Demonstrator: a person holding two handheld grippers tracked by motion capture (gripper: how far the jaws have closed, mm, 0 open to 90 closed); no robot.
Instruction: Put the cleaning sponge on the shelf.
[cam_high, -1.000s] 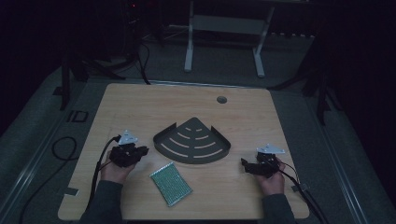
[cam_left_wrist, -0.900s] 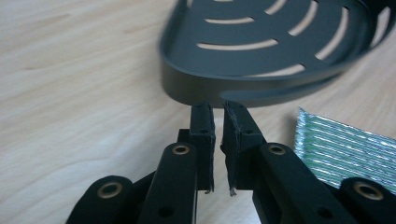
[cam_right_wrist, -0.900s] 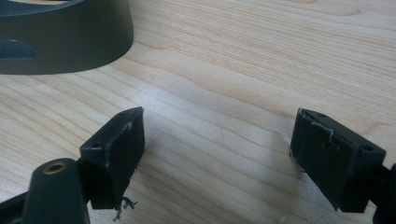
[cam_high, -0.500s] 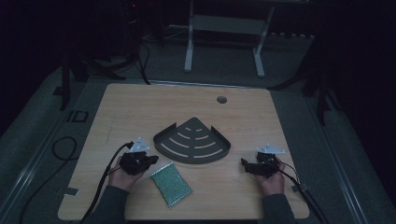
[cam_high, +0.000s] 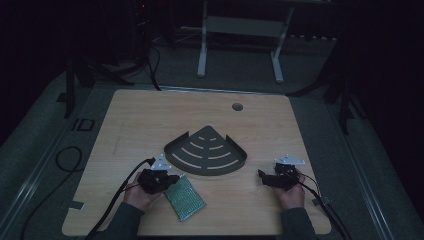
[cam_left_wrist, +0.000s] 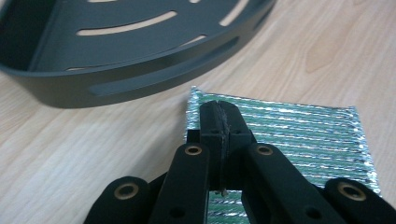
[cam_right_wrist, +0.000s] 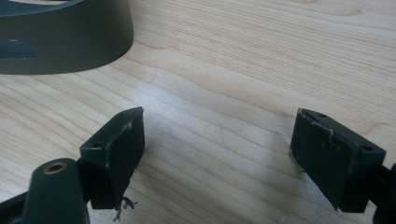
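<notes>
Our left gripper (cam_high: 172, 178) has its jaws pressed together over the near edge of the green scouring pad (cam_high: 186, 197) — whether they pinch the pad's edge or just met above it, we can't tell. The pad lies flat on the table (cam_high: 125, 125), just beside the dark corner shelf (cam_high: 206, 151), at abt 7 o'clock from it. Our right gripper (cam_right_wrist: 215, 154) sits w/ jaws wide apart on bare wood at abt 4 o'clock from the shelf, holding nothing. Risk as we judge it: a thin edge grip slips on lifting — the floppy pad sags, catches the shelf wall and drops short.
</notes>
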